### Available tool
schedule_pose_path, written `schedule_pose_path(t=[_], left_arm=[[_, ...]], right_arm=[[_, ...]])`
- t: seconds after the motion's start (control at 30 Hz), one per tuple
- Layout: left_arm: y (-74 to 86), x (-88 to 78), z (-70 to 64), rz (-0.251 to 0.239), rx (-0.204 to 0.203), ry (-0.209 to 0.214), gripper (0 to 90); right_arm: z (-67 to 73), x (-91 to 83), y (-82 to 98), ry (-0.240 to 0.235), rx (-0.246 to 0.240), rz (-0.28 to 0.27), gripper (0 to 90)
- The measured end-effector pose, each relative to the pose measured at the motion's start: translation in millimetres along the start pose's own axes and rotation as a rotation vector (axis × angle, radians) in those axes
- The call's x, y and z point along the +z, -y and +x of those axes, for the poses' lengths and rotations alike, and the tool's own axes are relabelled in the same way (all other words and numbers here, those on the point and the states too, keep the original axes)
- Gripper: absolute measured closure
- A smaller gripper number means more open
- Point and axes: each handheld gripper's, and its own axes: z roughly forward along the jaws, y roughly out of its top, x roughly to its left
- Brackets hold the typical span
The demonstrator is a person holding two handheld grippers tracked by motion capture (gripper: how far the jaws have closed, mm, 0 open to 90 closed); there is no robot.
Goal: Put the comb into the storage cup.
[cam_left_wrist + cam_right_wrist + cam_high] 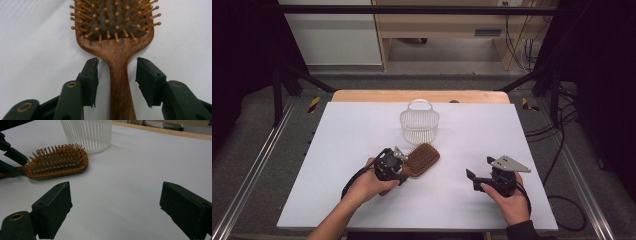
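Note:
A wooden paddle hairbrush (424, 157) lies bristles up on the white table, just in front of a clear ribbed basket (419, 122). My left gripper (406, 168) is at the brush's handle. In the left gripper view the jaws stand on either side of the handle (119, 82), with a small gap showing on each side, so my left gripper (117, 62) is open. My right gripper (479, 167) rests low over the table at the right, open with only bare table between its jaws (115, 195). The right gripper view has the brush (57, 163) and the basket (87, 135) farther off.
The white sheet (362, 130) covers a wooden table whose far edge (422, 96) shows behind the basket. Metal rails run along both sides. Cables trail on the floor to the right (562, 150).

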Motion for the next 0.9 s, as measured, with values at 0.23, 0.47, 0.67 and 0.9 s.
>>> schedule_pose_path(t=[0.23, 0.47, 0.67, 0.9], left_arm=[[-0.2, 3.3, -0.7, 0.025, 0.004, 0.006, 60.4], [-0.6, 4.1, -0.4, 0.04, 0.006, -0.003, 65.6], [0.9, 4.4, -2.4, 0.033, 0.015, -0.01, 68.3], [-1.7, 4.6, -6.6, 0.056, 0.049, -0.034, 72.5]], right_arm=[[-0.1, 0.0, 0.0, -0.002, 0.001, 0.0, 10.5], [-0.1, 0.4, 0.3, -0.002, 0.001, 0.002, 10.5], [0.2, 0.9, 0.6, -0.004, 0.001, 0.006, 10.5], [0.6, 1.5, 0.8, -0.006, 0.002, 0.007, 10.5]])
